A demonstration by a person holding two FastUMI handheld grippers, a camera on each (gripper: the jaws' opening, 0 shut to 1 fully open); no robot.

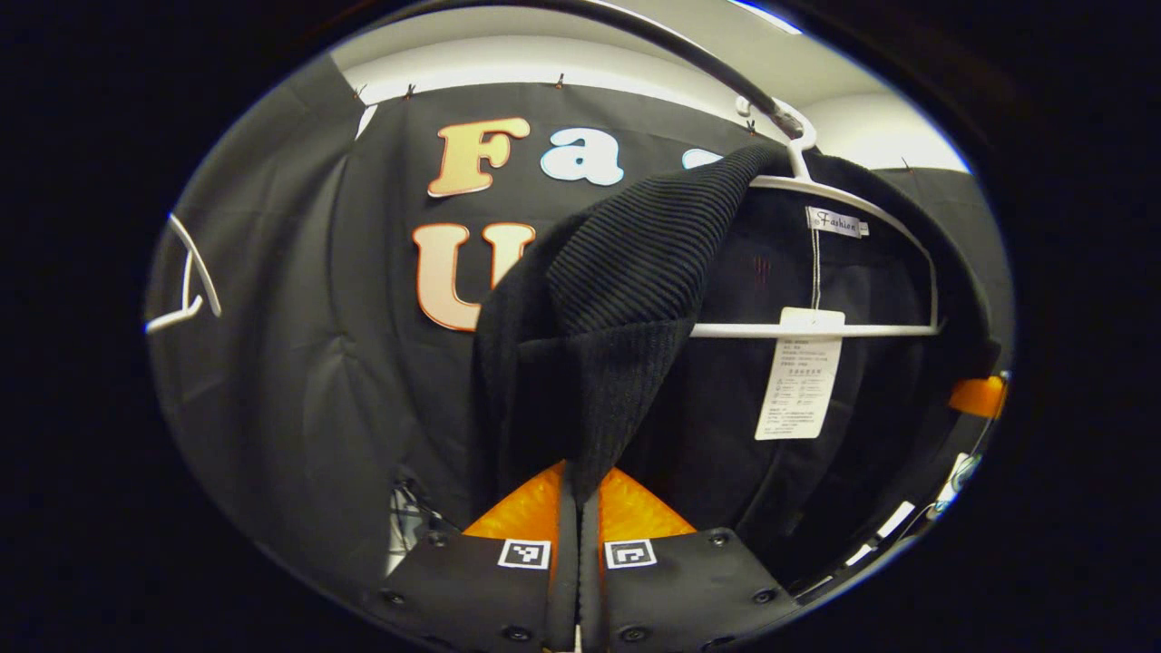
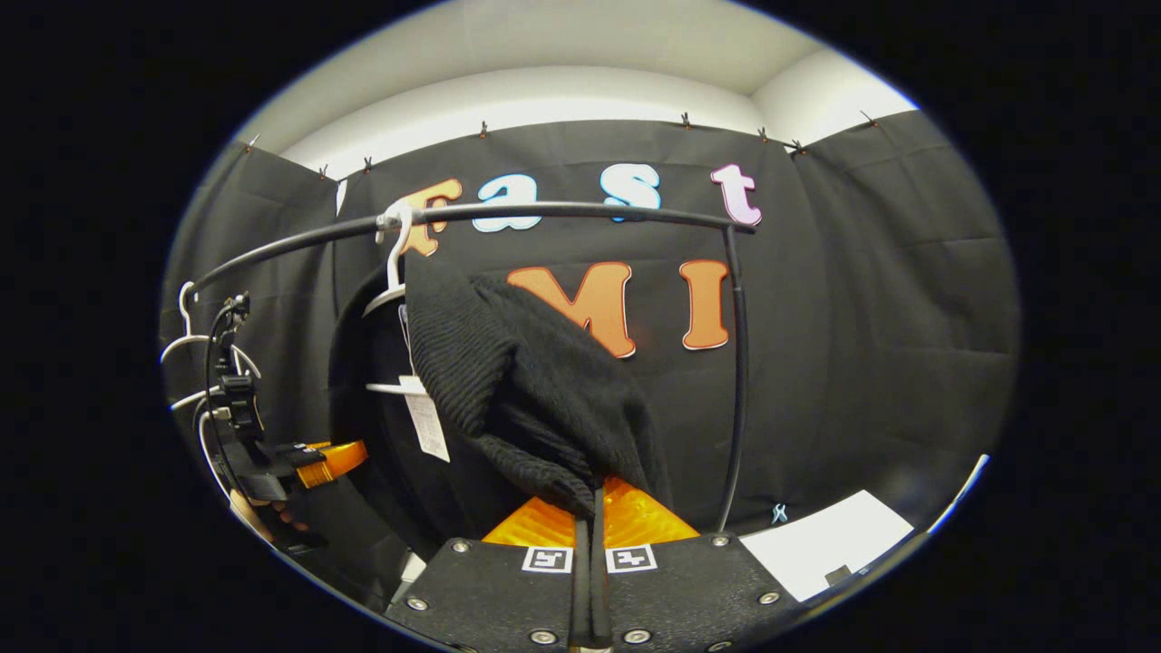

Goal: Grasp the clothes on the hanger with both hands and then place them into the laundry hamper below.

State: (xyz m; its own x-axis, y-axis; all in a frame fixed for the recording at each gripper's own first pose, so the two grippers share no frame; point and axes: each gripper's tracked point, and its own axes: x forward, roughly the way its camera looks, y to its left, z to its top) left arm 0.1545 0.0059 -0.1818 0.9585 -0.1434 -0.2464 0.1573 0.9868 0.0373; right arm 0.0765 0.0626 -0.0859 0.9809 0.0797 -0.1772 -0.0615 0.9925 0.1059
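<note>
While both grips appear made, the garment has not yet left its support: the black knit sweater [image 1: 617, 299] hangs on the white hanger [image 1: 843, 195], whose hook sits over the black rail [image 2: 562, 213] near the rail's right-hand end, beside the upright post [image 2: 736, 381]. Going left to right in the left gripper view, an empty hanger [image 1: 186, 299] shows toward the rail's left end; at centre the left gripper [image 1: 578, 494] has its fingers drawn nearly together with a fold of the sweater's edge pinched between them; a care tag [image 1: 798, 381] hangs from the hanger's crossbar. In the right gripper view, the left gripper appears again at the far left with part of a hand; the right gripper [image 2: 591, 503] is likewise closed to a narrow gap, with the sweater's lower fold caught between its fingers. By my judgement the grasp is done; lifting the sweater off and lowering it remain. The laundry hamper is out of frame, and how deep each pinch bites is hidden by the cloth.
</note>
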